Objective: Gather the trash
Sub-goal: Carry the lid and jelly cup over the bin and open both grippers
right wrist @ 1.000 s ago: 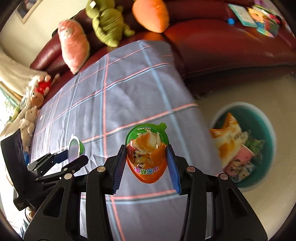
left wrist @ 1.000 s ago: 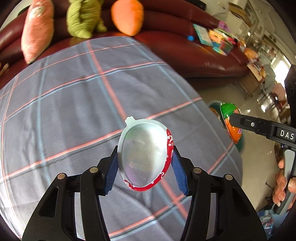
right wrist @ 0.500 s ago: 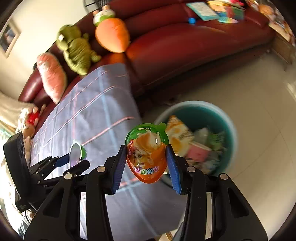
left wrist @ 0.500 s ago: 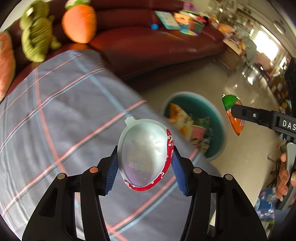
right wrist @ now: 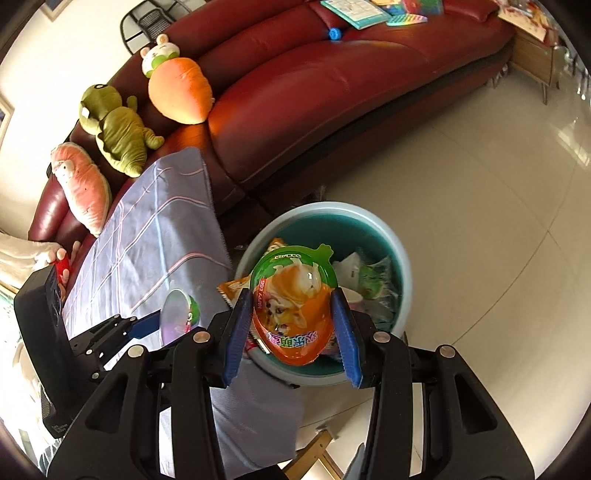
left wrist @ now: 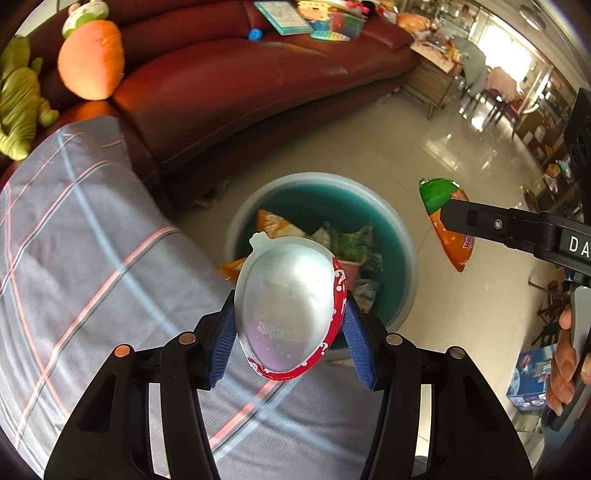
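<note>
My left gripper (left wrist: pixel 290 332) is shut on a silver egg-shaped shell with a red rim (left wrist: pixel 288 310). It holds the shell over the table's edge, near a teal trash bin (left wrist: pixel 404 236) on the floor. My right gripper (right wrist: pixel 293 326) is shut on an orange and green egg-shaped pack (right wrist: pixel 293 306), right above the same bin (right wrist: pixel 400 254). The bin holds several wrappers. The right gripper and its pack (left wrist: pixel 448 225) show at the right of the left wrist view. The left gripper with its shell (right wrist: pixel 179 314) shows at the left of the right wrist view.
A table under a grey plaid cloth (left wrist: pixel 74 258) lies to the left of the bin. A dark red sofa (right wrist: pixel 314 92) stands behind, with plush toys (right wrist: pixel 118 129) and books (left wrist: pixel 284 16) on it. The floor is glossy tile (right wrist: pixel 480 184).
Both grippers have swung right, from over the plaid cloth to the bin. The bin now lies under the right gripper and just ahead of the left one. Both stay shut on their egg packs.
</note>
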